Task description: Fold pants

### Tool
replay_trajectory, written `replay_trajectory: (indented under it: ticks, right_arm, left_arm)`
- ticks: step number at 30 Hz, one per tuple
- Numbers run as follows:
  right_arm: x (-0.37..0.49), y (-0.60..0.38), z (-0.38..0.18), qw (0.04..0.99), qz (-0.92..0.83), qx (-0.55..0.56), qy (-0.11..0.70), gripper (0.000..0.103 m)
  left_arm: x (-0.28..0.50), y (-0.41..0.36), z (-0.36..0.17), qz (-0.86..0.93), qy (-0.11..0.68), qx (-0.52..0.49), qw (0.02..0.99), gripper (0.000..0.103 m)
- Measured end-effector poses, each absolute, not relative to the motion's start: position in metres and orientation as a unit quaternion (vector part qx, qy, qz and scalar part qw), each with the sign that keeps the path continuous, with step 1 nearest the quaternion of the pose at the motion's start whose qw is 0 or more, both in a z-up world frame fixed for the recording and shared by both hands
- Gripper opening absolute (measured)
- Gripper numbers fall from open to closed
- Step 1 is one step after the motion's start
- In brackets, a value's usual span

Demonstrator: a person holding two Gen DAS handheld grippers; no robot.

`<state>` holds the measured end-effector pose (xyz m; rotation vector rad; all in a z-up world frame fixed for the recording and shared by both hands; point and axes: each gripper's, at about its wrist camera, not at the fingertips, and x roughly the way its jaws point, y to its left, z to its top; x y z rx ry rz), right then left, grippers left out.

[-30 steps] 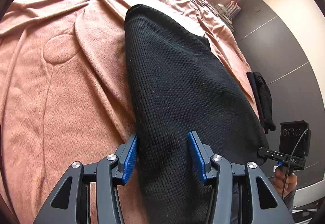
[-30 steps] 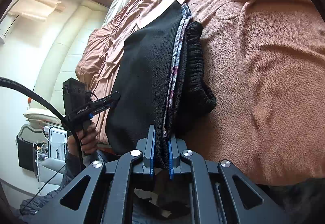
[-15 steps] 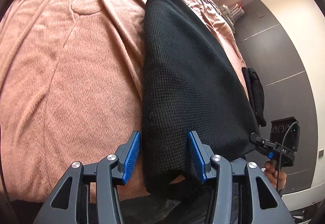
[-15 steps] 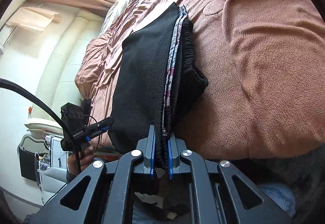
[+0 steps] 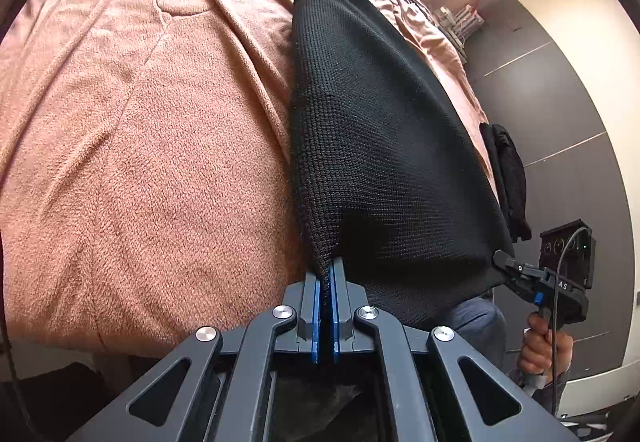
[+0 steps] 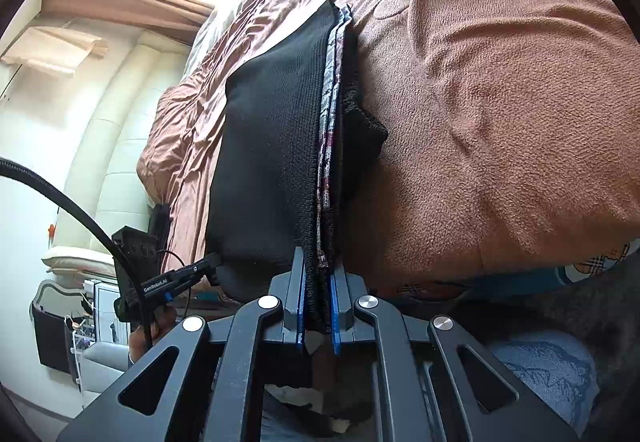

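Two grippers are seen, one in each wrist view, and both are clamped on one pair of black knit pants. Nearest in the left view, the left gripper has just been closing, and its blue pads are now pinched on one corner of the fabric, at the near edge of the bed. In the right view, the right gripper is clenched on the opposite near corner, where several stacked layers are gripped, among them a patterned lining and the ribbed waistband. Each gripper is also seen from the other's camera, at the far side of the cloth, held by a hand.

From the two held corners the pants are stretched away across the pink-brown blanket, their far end lying well in from the far edge. Wide bare blanket is left on both sides of the pants. Beyond the bed, one dark cabinet wall and one cream padded headboard are seen.
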<state>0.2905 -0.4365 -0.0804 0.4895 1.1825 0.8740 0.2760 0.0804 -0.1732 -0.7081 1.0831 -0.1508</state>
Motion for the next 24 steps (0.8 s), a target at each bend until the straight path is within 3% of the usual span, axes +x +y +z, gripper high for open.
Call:
replay_trajectory:
  ticks: [6,8,9,10,11,24]
  right_arm:
    - [0.294,-0.426,-0.079,0.728,0.356,0.180,0.558,0.013]
    - [0.294,-0.424,-0.070,0.743,0.343,0.162,0.552,0.027]
    - [0.294,-0.423,-0.065,0.748,0.340,0.158,0.547,0.034]
    - [0.295,-0.425,-0.060,0.754,0.339,0.157,0.541,0.047]
    - [0.295,-0.427,-0.055,0.760,0.339,0.156,0.532,0.056]
    - [0.328,-0.389,-0.038,0.782,0.345,0.097,0.509,0.059]
  left_arm:
    - [0.274,0.079,-0.167,-0.063,0.521,-0.303,0.795,0.006]
    - [0.271,0.084,-0.163,-0.063,0.518,-0.296,0.800,0.016]
    - [0.272,0.085,-0.159,-0.064,0.514,-0.294,0.803,0.028]
    - [0.274,0.084,-0.157,-0.064,0.508,-0.295,0.807,0.041]
    - [0.276,0.085,-0.156,-0.064,0.502,-0.295,0.810,0.045]
    - [0.319,0.097,-0.164,-0.049,0.494,-0.311,0.811,0.047]
